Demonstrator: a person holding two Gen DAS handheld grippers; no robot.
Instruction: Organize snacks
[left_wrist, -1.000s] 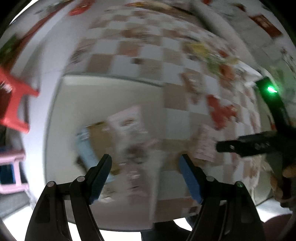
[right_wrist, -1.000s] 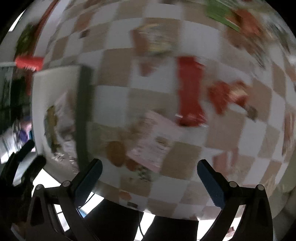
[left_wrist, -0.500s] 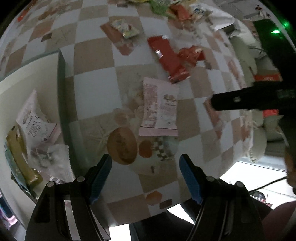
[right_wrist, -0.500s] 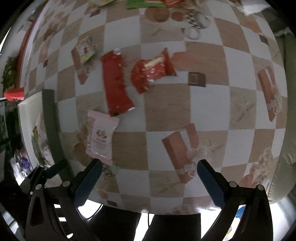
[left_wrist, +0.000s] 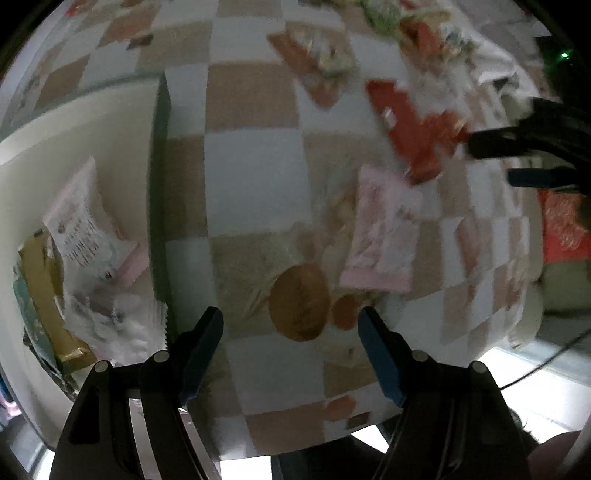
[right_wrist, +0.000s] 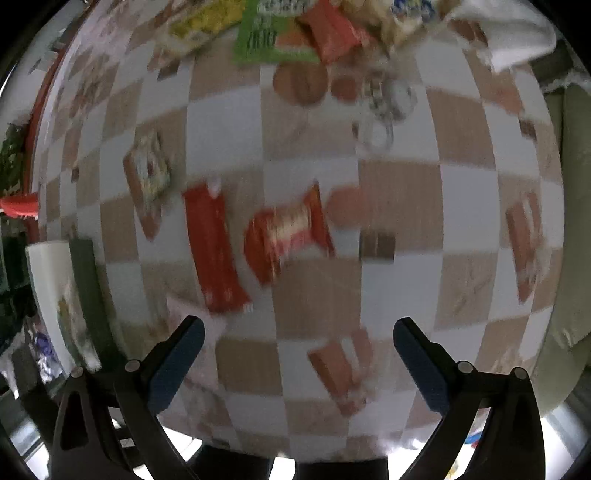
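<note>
My left gripper (left_wrist: 291, 328) is open and empty above the checkered tablecloth, with a pink snack packet (left_wrist: 380, 232) lying ahead of it to the right. My right gripper (right_wrist: 299, 339) is open and empty; it shows in the left wrist view (left_wrist: 495, 158) at the right, near a long red packet (left_wrist: 402, 122). In the right wrist view that long red packet (right_wrist: 214, 247) and a red crinkled bag (right_wrist: 288, 232) lie just ahead of the jaws. A white bin (left_wrist: 74, 129) on the left holds several packets (left_wrist: 81, 225).
A pile of green, yellow and orange snack packs (right_wrist: 280, 33) lies at the table's far side. A small packet (right_wrist: 147, 170) lies left of the red ones. The table edge runs close below both grippers. A white cloth (right_wrist: 509, 37) lies far right.
Both grippers have shifted over the table. The right gripper has come lower and closer over the two red packets. The left view moved from the bin toward the pink packet.
</note>
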